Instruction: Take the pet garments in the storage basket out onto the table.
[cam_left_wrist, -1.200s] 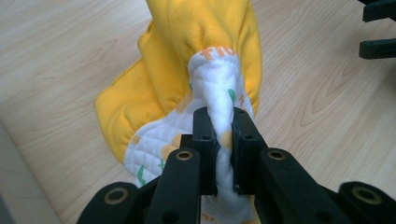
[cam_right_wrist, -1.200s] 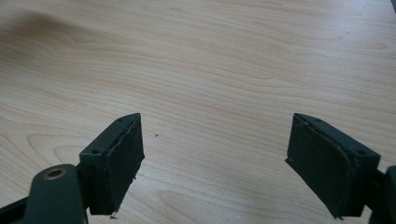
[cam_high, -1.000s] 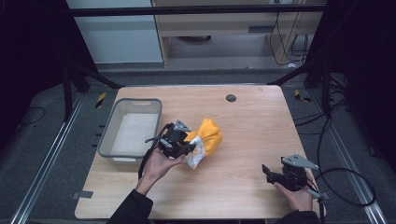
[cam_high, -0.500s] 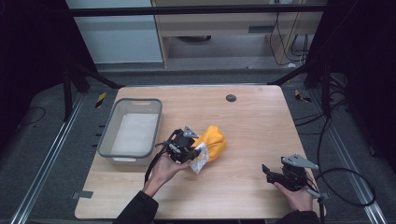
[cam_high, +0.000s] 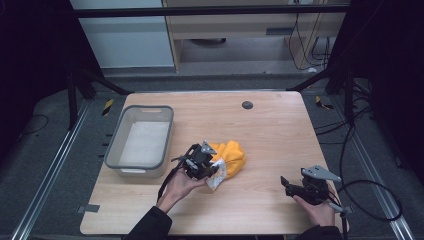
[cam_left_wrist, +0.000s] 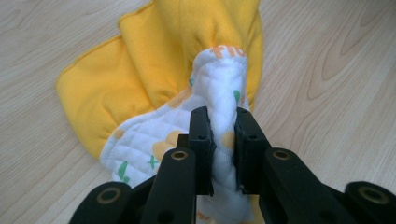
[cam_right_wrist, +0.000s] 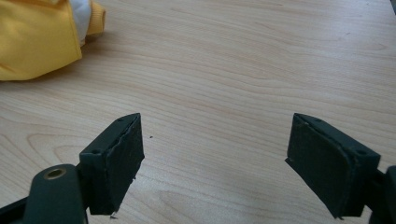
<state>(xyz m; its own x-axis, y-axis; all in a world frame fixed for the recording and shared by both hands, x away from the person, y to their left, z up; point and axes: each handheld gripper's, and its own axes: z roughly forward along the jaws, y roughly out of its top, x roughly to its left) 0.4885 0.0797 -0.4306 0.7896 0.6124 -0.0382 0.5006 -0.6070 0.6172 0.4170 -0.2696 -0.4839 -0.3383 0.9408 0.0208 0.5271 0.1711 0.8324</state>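
dragged rightward, left hand-held gripper (cam_left_wrist: 219, 140) clamps yellow cloth (cam_left_wrist: 154, 60) lettered "pio"; right (cam_right_wrist: 215, 163) gapes.

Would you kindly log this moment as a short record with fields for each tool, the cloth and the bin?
left tool: shut on a raised fold of the quilted white side of the cloth
right tool: open, holding nothing, low over bare table
cloth: yellow, with a printed white side, bunched near the table's middle
bin: grey, at the table's left, beside the cloth, apart from it
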